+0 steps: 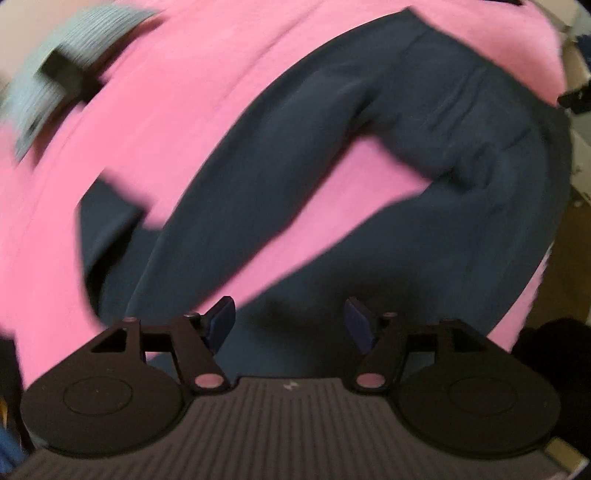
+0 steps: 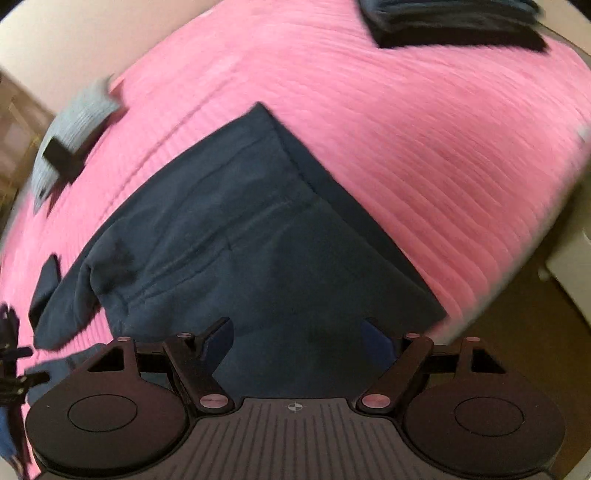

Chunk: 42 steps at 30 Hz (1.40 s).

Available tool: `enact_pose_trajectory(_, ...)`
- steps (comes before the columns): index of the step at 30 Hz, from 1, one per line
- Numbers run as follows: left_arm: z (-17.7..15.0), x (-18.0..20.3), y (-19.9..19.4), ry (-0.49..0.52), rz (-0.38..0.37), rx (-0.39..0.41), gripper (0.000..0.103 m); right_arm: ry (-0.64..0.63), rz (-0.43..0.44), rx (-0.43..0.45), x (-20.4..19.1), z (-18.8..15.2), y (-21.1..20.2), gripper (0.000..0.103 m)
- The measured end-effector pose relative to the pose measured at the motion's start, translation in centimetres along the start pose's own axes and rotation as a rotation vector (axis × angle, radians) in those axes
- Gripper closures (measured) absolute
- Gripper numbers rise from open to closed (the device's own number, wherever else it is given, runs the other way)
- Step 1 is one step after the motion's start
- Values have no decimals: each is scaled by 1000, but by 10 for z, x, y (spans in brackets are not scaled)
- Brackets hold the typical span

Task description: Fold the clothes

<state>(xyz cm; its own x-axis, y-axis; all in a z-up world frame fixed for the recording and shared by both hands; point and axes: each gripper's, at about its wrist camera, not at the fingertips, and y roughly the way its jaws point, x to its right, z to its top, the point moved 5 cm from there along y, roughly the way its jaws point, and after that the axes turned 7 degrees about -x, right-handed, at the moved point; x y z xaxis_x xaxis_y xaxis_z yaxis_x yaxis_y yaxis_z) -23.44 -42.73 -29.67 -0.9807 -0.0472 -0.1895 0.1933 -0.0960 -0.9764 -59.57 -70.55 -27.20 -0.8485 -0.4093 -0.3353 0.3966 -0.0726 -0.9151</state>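
navy trousers spread out, first fold still to come

a pair of dark navy, soft fleece-like trousers (image 2: 236, 236) lies flat on a bed covered with a pink ribbed blanket (image 2: 424, 147). the waistband end sits toward the bed's near edge on the right, and the two legs run away to the left, split apart in a v with pink blanket showing between them in the left wrist view. no part of the trousers looks doubled over yet, so i judge this garment is only laid out, with its folding not begun.

the left tongs (image 1: 290, 321) are released, jaws spread with nothing between them, hanging over the lower leg. the right tongs (image 2: 297, 338) are also released and empty, over the waistband area near the bed's near edge.

some work appears done: a folded stack of dark clothes (image 2: 454, 26) rests at the far edge of the bed, and a folded pale grey-blue knitted item (image 2: 77, 122) with a dark band across it lies at the far left corner.

what likely remains is bringing the legs together, then folding the length down.
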Motion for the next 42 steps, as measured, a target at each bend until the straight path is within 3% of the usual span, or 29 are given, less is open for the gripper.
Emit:
enact_pose_trajectory(2, -27, -15, -2, 2, 63, -7, 38, -47, -1, -8, -18, 1, 7, 24)
enact_pose_trajectory(6, -90, -30, -1, 130, 156, -23, 38, -139, 24, -46, -71, -17, 21, 24)
enact_pose_trajectory(12, -172, -54, 24, 307, 264, -55, 38, -272, 58, -130, -163, -78, 51, 24)
enact_pose_trajectory(14, -193, -66, 37, 384, 319, -56, 44, -302, 72, -160, -191, -102, 60, 24)
enact_pose_trajectory(19, -223, -104, 74, 557, 460, -27, 48, -388, 85, -214, -251, -148, 80, 24)
enact_pose_trajectory(25, -239, -123, 107, 763, 477, 50, 55, -432, 46, -208, -283, -167, 98, 24)
enact_pose_trajectory(27, -238, -127, 108, 798, 458, 75, 65, -428, 28, -201, -287, -172, 99, 23)
enact_pose_trajectory(29, -236, -132, 109, 814, 447, 81, 99, -425, 8, -198, -289, -180, 100, 14)
enact_pose_trajectory(30, -235, -136, 110, 804, 445, 79, 99, -425, 0, -195, -290, -183, 100, 9)
enact_pose_trajectory(35, -241, -147, 88, 701, 426, 87, 101, -444, -23, -199, -296, -196, 103, 9)
enact_pose_trajectory(42, -326, -104, 2, 547, 346, 1, 101, -471, -8, -224, -300, -205, 93, 9)
